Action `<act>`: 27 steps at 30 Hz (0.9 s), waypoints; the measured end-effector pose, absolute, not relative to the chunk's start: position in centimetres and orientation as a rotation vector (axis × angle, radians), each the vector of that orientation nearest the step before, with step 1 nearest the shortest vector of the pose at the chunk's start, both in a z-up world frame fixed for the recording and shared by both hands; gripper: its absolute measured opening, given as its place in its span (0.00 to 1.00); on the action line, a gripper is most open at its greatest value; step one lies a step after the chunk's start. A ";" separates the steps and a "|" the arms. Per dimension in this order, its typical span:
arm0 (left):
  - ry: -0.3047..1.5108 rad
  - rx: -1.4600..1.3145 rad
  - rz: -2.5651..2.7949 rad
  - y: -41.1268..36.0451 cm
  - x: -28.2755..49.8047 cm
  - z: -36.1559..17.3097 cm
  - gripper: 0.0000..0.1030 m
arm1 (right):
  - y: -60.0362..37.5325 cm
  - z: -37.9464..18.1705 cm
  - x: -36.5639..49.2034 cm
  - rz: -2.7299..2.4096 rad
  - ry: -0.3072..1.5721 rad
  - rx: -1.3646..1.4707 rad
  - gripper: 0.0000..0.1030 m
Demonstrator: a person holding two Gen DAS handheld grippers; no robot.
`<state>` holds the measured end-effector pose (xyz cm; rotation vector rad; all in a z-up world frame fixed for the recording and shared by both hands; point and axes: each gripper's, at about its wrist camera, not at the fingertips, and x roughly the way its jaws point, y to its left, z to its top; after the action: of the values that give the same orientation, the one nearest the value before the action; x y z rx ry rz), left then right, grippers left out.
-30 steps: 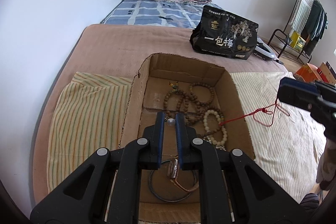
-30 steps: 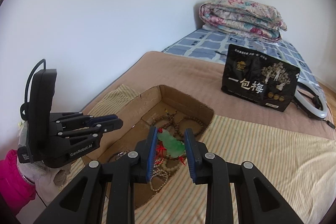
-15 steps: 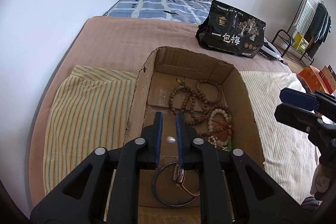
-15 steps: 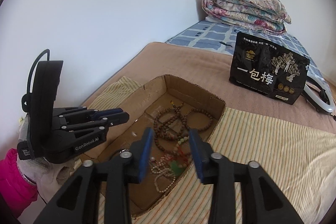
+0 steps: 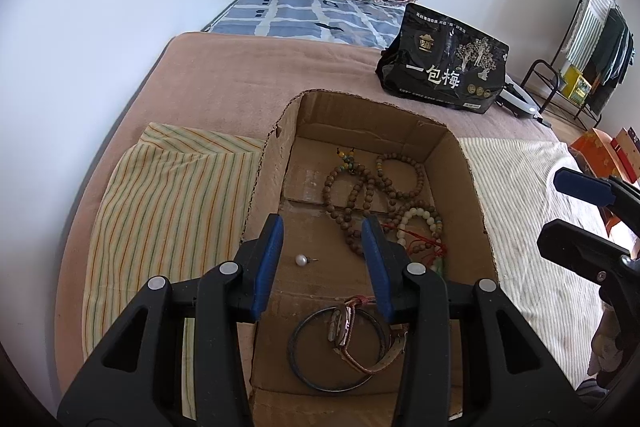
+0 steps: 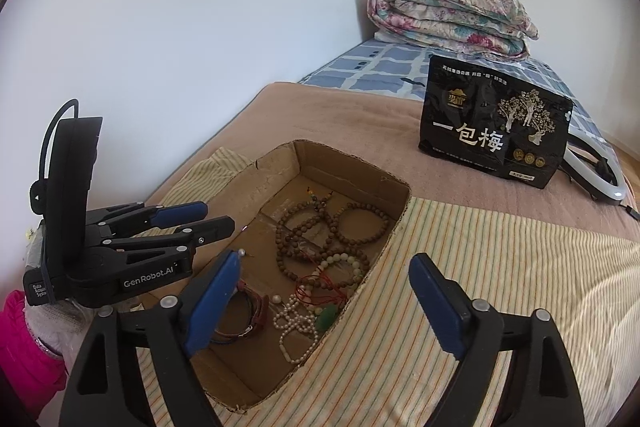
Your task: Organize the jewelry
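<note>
release step: left gripper (image 5: pixel 322 263) and right gripper (image 6: pixel 324 303) fingers spread, empty; pearl earring (image 5: pixel 301 260) lies in cardboard box (image 5: pixel 472 187). next: locate any remaining jewelry.

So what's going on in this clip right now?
A person with two handheld grippers is sorting jewelry into a cardboard box on a bed. Both the left gripper and right gripper are open and empty. A pearl earring lies on the box floor between the left fingers, alongside bead bracelets, a bangle and a jade pendant.
</note>
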<state>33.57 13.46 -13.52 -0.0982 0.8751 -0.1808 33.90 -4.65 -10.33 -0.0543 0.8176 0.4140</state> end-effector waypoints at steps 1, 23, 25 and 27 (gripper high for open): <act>0.875 -0.099 -0.181 13.4 33.5 -13.5 0.40 | -4.7 -10.3 33.9 0.413 0.817 -0.053 0.87; 0.771 -0.055 -0.147 11.9 28.7 -8.3 0.40 | -6.5 -6.2 31.0 0.402 0.723 -0.052 0.91; 0.758 -0.051 -0.147 11.7 28.1 -7.6 0.40 | -6.7 -5.7 30.5 0.400 0.709 -0.060 0.91; 0.739 -0.032 -0.142 11.3 27.4 -6.9 0.40 | -6.9 -5.2 30.0 0.398 0.696 -0.066 0.92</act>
<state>27.35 11.28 -6.86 -0.0320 0.7392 -0.1419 29.96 -6.95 -5.20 -0.0659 0.6961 0.3980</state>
